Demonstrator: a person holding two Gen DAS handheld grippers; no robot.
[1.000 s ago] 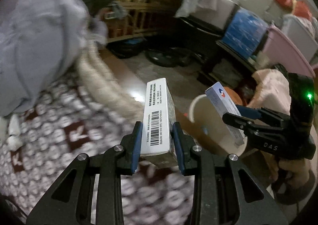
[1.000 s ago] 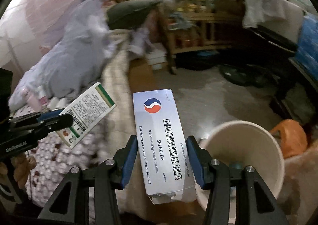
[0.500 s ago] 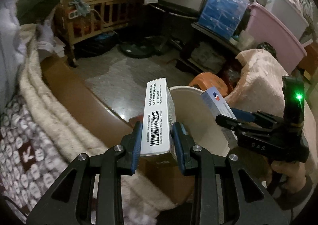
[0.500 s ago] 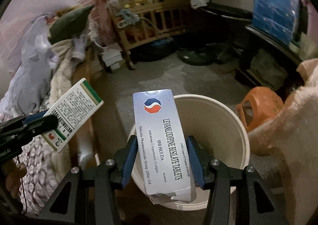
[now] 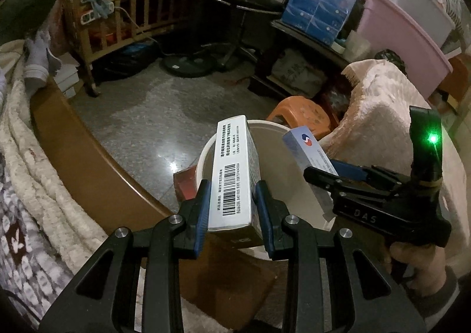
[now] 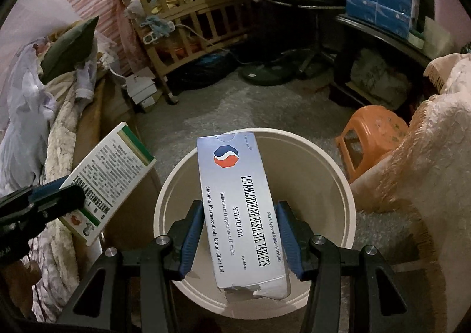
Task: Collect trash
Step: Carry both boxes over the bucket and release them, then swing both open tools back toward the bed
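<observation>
Left wrist view: my left gripper (image 5: 232, 209) clamps barcode carton (image 5: 234, 174) by narrow sides, carton hanging over near rim of white bin (image 5: 206, 153). Right wrist view: my right gripper (image 6: 240, 233) clamps tablet carton (image 6: 238, 203) across its width, directly above bin mouth. Judging both: thin cardboard, light, likely empty, crushes easily. Torn flap at tablet carton's lower end, weak spot. Best hold: mid-length, pads on long side panels.

We are in a cluttered bedroom of a home: beside the wooden crib (image 6: 188, 29) we see a bed edge piled with blankets (image 6: 63, 138), an orange plastic stool (image 6: 371, 138) on the stone floor, and pink storage tubs (image 5: 403, 35) opposite.
</observation>
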